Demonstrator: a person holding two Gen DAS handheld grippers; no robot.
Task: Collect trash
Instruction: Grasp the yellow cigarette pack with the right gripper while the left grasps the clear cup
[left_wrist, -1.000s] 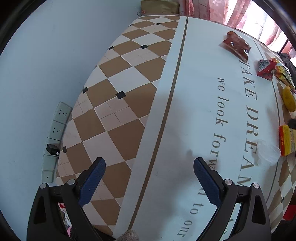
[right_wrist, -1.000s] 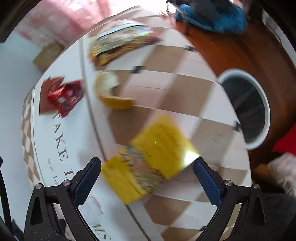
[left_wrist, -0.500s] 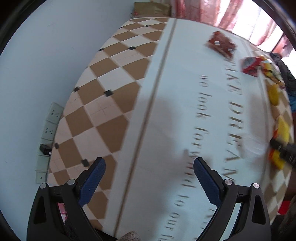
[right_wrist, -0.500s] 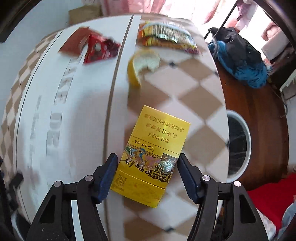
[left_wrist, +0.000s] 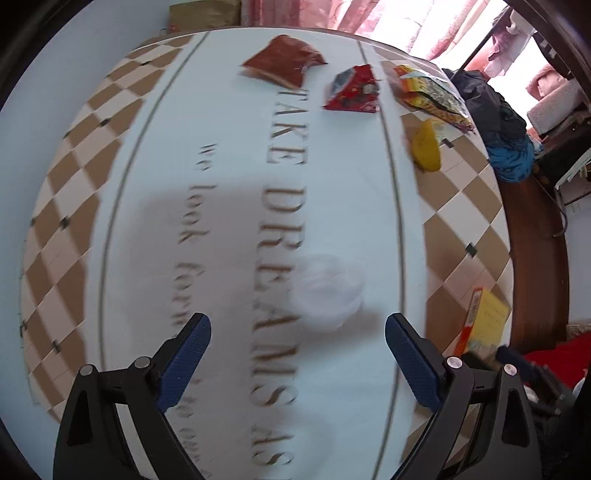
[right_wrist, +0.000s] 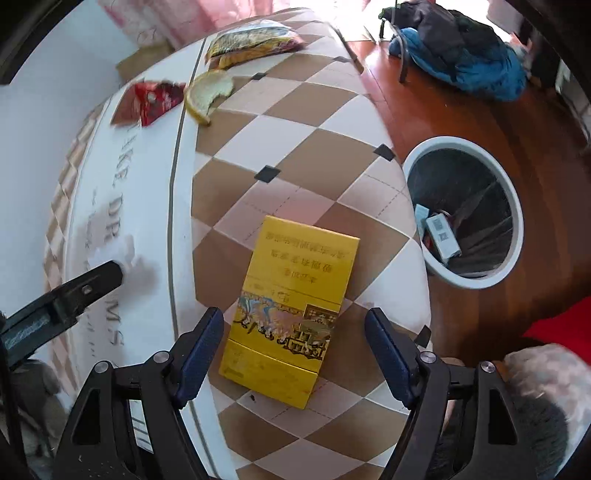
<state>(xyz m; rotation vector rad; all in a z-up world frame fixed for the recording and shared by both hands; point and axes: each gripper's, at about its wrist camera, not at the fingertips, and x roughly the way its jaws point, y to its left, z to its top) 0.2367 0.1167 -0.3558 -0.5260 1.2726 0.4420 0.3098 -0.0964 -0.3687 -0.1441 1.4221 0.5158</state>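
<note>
The right gripper (right_wrist: 293, 345) is open wide, with one finger on each side of the near end of a yellow box (right_wrist: 291, 302); the pads do not touch it. The box lies flat on the checked tablecloth (right_wrist: 314, 147), near the table edge. At 2 o'clock from the box, a white bin (right_wrist: 517, 236) stands on the wooden floor with some packs inside. The left gripper (left_wrist: 297, 352) is also open wide and holds nothing. Just ahead of it, at 12 o'clock, a clear plastic cup (left_wrist: 327, 291) lies on the cloth. Farther, at 12 to 1 o'clock, lie a brown wrapper (left_wrist: 286, 64), a red wrapper (left_wrist: 352, 90) and a fruit peel (left_wrist: 426, 149).
</note>
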